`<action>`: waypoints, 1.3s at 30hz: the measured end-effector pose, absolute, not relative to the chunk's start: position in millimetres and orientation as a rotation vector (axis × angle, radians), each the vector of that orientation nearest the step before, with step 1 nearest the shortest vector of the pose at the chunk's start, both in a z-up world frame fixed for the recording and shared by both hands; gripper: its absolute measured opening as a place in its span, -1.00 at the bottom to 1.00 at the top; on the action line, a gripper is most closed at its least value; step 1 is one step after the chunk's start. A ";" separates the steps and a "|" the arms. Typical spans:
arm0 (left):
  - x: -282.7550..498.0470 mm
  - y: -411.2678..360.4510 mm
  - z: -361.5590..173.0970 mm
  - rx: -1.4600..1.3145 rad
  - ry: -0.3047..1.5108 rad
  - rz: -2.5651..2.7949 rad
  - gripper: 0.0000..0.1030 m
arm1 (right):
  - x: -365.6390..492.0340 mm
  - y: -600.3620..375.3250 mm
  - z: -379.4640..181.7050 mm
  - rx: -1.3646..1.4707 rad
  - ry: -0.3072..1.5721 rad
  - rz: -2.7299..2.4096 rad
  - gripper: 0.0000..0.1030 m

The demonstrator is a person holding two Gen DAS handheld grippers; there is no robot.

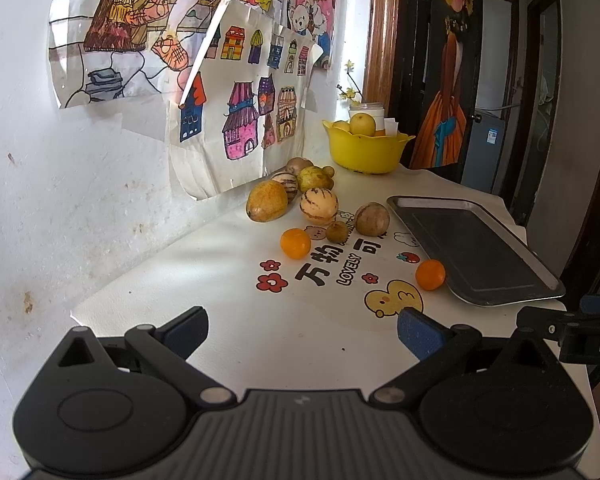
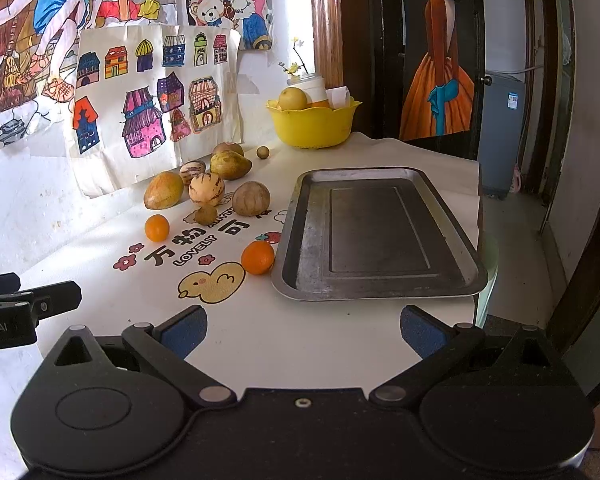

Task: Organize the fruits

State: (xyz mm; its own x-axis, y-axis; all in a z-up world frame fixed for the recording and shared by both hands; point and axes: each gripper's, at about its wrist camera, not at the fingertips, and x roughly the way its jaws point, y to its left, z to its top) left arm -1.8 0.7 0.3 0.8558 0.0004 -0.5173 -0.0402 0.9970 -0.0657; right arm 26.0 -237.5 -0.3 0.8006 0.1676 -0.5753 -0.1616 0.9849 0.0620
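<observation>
My left hand-held gripper (image 1: 302,334) is spread wide and holds nothing. My right hand-held gripper (image 2: 303,330) is spread wide too, just in front of the metal tray (image 2: 376,236). The tray sits on the worktop (image 2: 300,328). One orange (image 2: 257,257) touches the tray's left edge. The other fruits (image 2: 208,188) lie in a bunch further left of the tray. A yellow bowl (image 2: 312,124) with fruit stands behind the tray.
</observation>
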 end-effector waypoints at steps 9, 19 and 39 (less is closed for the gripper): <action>-0.5 0.9 -1.4 -0.077 0.545 0.021 0.99 | 26.0 -237.2 -1.1 0.009 0.619 0.178 0.99; -0.5 1.1 -1.4 -0.076 0.546 0.020 0.99 | 26.7 -236.5 -1.5 0.008 0.621 0.178 0.99; -0.5 2.2 -2.4 -0.077 0.549 0.021 0.99 | 26.7 -235.2 -4.7 0.006 0.626 0.181 0.99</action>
